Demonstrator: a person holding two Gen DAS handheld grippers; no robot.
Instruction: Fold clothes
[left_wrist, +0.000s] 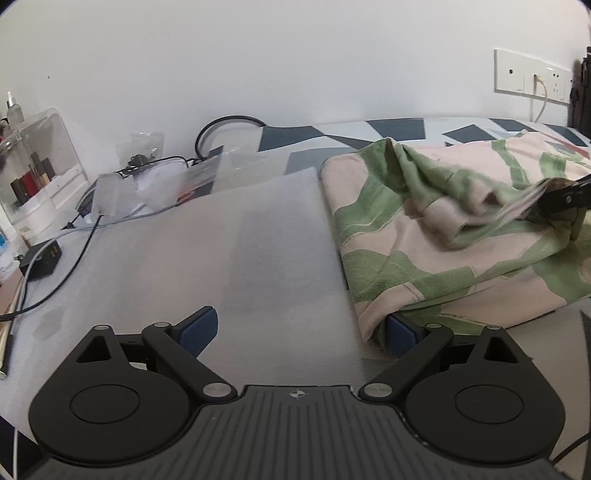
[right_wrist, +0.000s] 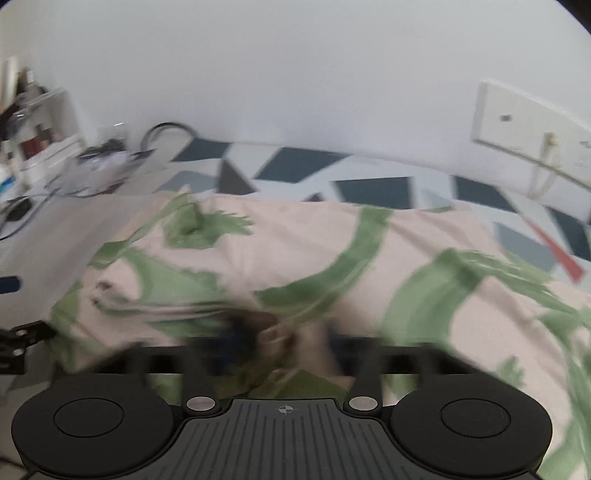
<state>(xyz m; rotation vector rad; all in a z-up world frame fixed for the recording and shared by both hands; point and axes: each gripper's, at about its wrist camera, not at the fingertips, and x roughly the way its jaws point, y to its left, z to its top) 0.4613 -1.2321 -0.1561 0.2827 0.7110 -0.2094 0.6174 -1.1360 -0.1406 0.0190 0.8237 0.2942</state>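
A soft pink garment (left_wrist: 424, 236) with green leaf shapes lies rumpled on the pale grey surface (left_wrist: 207, 251). The right claw (right_wrist: 284, 332) pinches a fold of it. The left claw (left_wrist: 301, 330) stands wide at its near corner.

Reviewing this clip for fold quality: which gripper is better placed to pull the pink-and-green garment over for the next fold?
Right. The right gripper looks already closed on the garment, while the left gripper is open at its corner, gripping nothing.

Garment (left_wrist: 424, 236) soft matt cloth; tongs (left_wrist: 301, 332) matt blk plastic.
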